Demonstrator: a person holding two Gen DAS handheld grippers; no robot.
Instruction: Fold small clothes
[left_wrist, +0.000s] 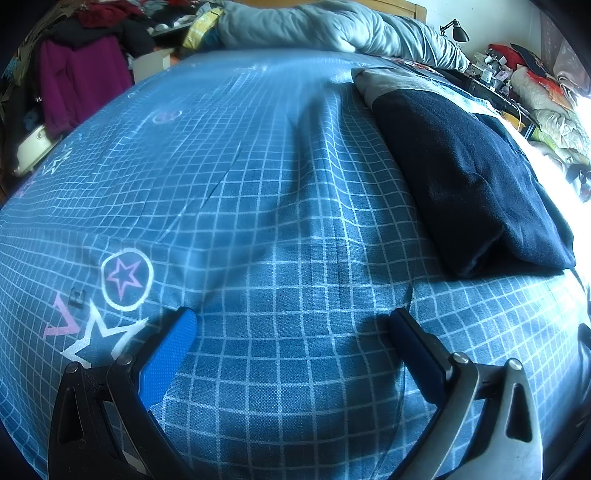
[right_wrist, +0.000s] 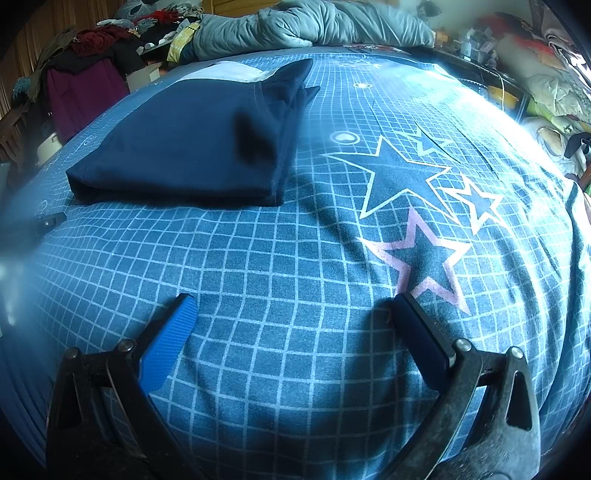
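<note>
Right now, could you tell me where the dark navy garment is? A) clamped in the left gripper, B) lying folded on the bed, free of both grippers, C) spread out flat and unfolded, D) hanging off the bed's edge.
B: the dark navy garment lies folded on the grid-patterned bedsheet, while the left gripper and the right gripper are both open, holding nothing.

Navy garment (left_wrist: 469, 177) folded into a flat rectangular stack, lying on the bed: 2 o'clock in left view, 10 o'clock in right (right_wrist: 192, 144).
</note>
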